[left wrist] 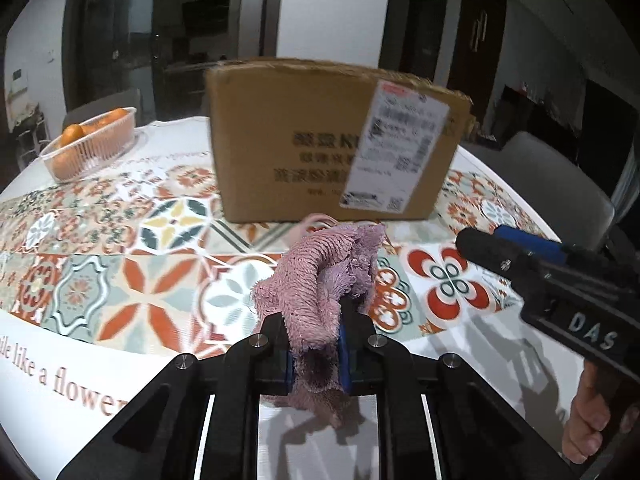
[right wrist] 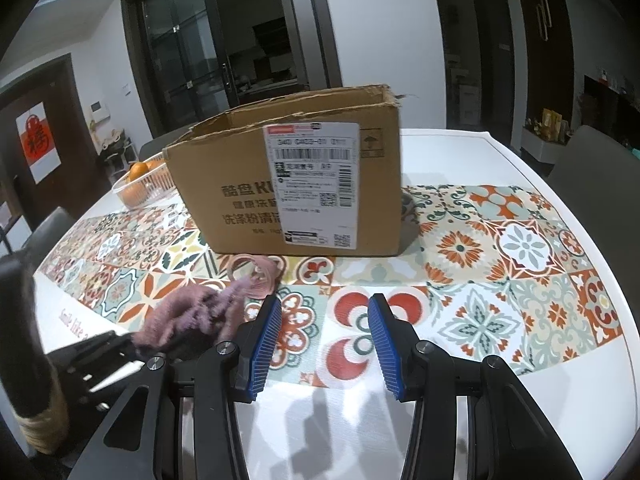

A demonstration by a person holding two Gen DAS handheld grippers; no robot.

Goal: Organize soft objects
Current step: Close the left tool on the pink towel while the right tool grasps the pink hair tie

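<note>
Already we have the pink towel (left wrist: 320,292) pinched between the blue pads of our left gripper (left wrist: 316,360), its fuzzy bulk flopping up and forward past the fingertips toward the cardboard box (left wrist: 332,140). That box is our landmark: it stands on the patterned tablecloth (left wrist: 120,240) straight ahead of the left jaws, open at the top as far as the torn rim shows, and the towel hangs on the near side of it, lifted off the table. A pale pink item (right wrist: 260,276) (what it is we cannot tell) lies at the foot of the box, just beyond the towel. Our right gripper (right wrist: 324,340) hovers to the right of the towel, jaws wide apart and holding nothing. We judge the left hand carries on: up and forward, over the box's near wall, then release.
</note>
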